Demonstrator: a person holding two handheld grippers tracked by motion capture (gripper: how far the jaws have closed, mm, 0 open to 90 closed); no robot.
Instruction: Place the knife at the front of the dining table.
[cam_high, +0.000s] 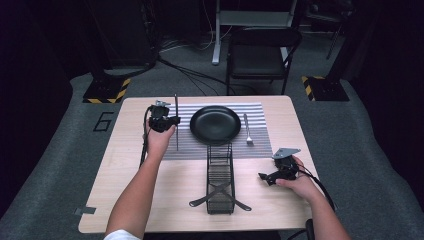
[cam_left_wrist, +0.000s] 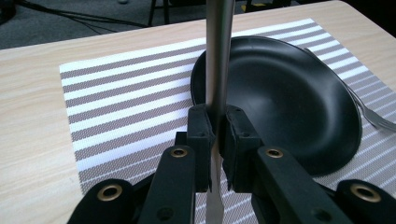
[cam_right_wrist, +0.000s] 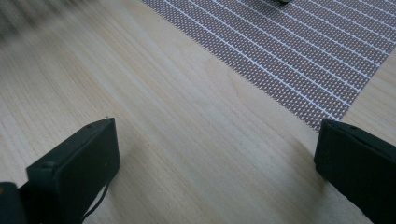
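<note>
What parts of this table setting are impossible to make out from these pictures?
- Knife in the left claw: its top is cut off by the left gripper view's upper edge and its middle is hidden between the pads; in the high view it is too thin to tell blade from handle.
- Wire caddy: mesh too dark and small to see inside.
- Right gripper view: far left corner blurred.

Knife (cam_left_wrist: 218, 56) cut off by the top and bottom edges of the left gripper view; tip and handle end unseen there, middle covered by the clamped pads. Fork (cam_left_wrist: 373, 114) cut off at the right edge, tines not visible. Top left corner of the right gripper view blurred. Placemat (cam_right_wrist: 299, 51) cropped by top and right edges.
</note>
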